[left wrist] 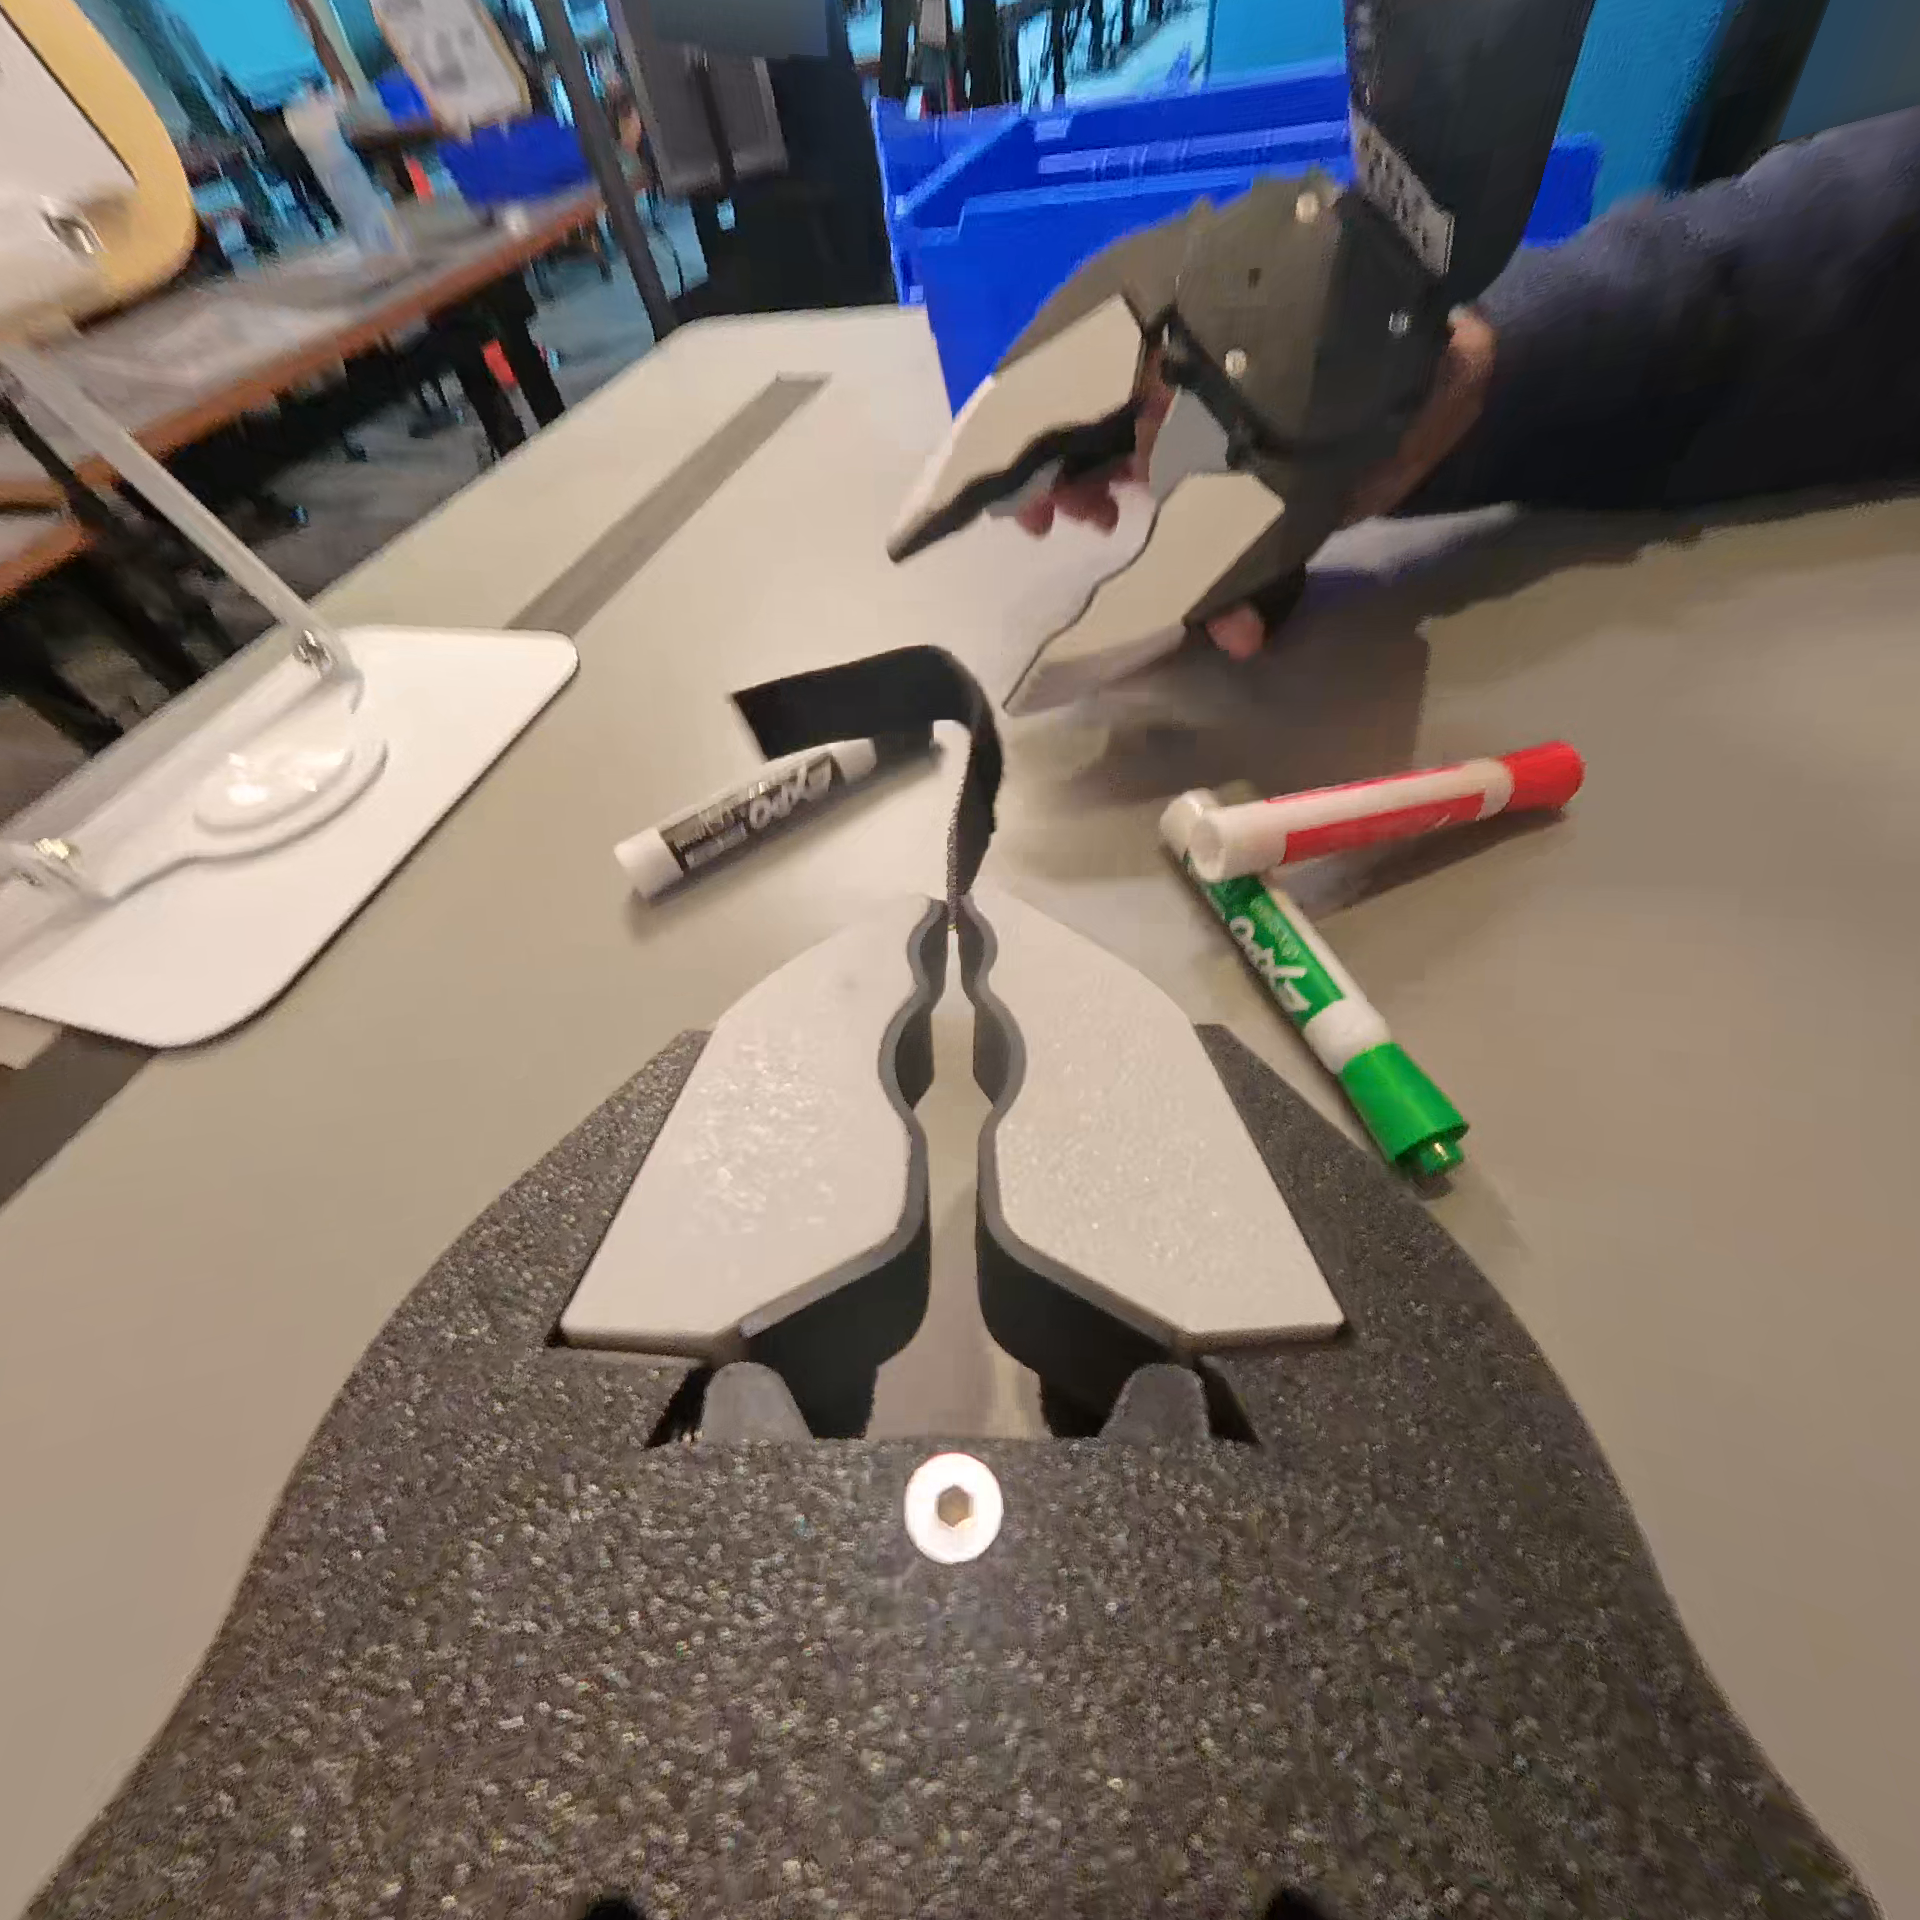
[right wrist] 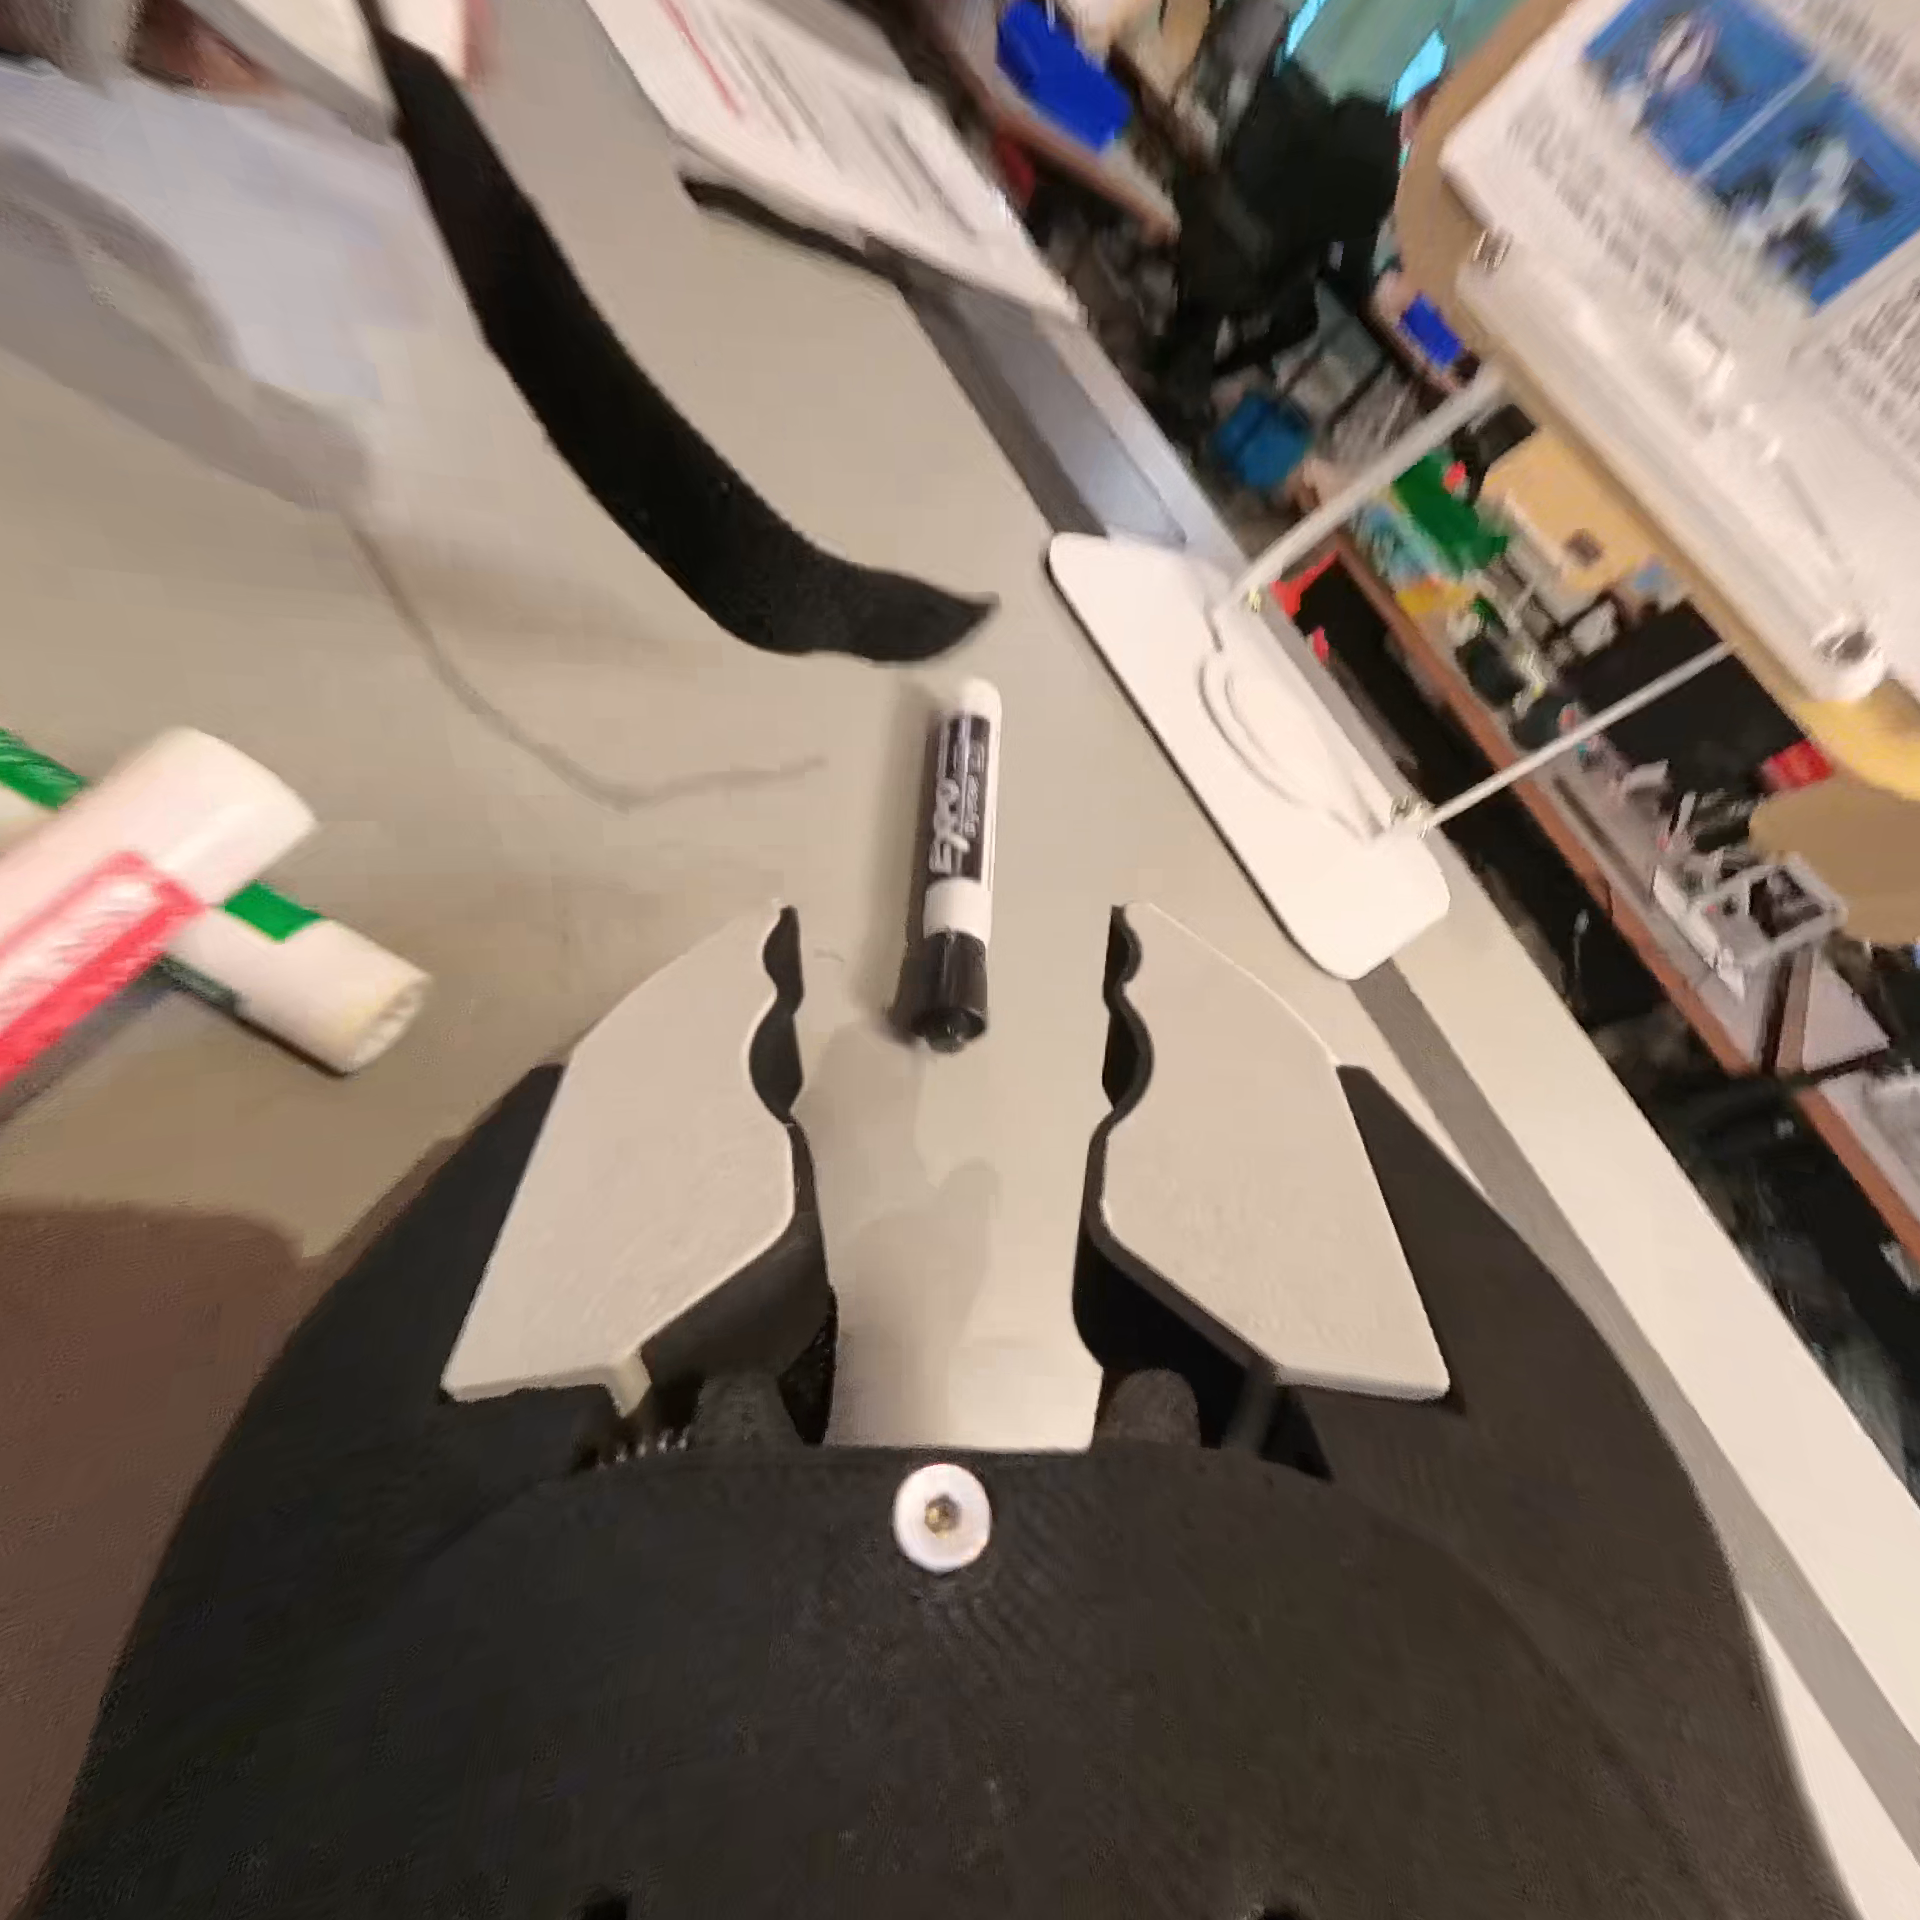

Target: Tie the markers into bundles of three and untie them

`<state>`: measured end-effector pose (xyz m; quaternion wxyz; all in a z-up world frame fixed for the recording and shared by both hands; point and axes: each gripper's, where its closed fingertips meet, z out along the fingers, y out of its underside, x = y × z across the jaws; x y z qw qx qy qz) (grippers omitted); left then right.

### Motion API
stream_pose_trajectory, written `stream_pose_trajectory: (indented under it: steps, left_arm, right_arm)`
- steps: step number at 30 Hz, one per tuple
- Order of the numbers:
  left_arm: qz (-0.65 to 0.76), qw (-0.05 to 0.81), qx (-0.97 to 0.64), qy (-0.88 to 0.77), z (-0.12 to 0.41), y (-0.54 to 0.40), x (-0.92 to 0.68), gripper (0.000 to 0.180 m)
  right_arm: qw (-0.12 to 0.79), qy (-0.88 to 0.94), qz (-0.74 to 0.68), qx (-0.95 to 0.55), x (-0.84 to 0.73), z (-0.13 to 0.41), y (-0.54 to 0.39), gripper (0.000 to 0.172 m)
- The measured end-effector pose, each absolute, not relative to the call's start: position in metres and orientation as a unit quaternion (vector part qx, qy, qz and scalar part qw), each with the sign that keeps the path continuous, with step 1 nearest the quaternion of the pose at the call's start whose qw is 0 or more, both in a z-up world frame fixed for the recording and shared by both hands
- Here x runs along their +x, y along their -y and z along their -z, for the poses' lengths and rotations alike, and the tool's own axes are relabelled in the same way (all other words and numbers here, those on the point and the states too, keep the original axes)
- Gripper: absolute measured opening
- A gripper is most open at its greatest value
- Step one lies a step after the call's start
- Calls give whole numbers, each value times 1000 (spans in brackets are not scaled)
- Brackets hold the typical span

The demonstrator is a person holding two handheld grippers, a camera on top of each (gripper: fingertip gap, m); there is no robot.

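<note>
The left gripper (left wrist: 951,920) pinches one end of a black hook-and-loop fabric strap (left wrist: 971,790), which arches over the black-and-white marker (left wrist: 748,816) lying on the grey table (left wrist: 416,1195). Right of that marker, a red-capped marker (left wrist: 1392,805) crosses a green-capped marker (left wrist: 1320,997). The right gripper (right wrist: 951,935) hangs wide open at the black marker's cap end, its pads clear of it.

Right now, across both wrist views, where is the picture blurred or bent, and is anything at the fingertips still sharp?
Left wrist view: the right gripper and the sleeve behind it are motion-smeared; the black strap pinched in the left gripper stays crisp. Right wrist view: the red marker, green marker and background shelves are streaked, while the black marker is only slightly soft. Both views bow the table edges, wide-angle style.
</note>
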<state>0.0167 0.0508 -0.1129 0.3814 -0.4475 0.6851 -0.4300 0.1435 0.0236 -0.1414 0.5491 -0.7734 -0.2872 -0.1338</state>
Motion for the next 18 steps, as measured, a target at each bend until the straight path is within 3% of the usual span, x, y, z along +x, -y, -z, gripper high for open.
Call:
stream_pose_trajectory:
  steps: [7,10,13,18]
  left_arm:
    - [385,292,-509,-712,155,-52,14,3]
    - [398,283,-508,-709,153,-49,12,20]
    - [397,291,-504,-709,151,-49,13,32]
    - [382,367,-492,-690,133,-59,22,38]
  right_arm:
    - [429,243,68,-867,153,178,-43,49]
    - [397,221,55,-889,162,184,-46,42]
    - [377,218,57,-898,167,188,-49,18]
    - [376,234,81,-893,172,187,-48,18]
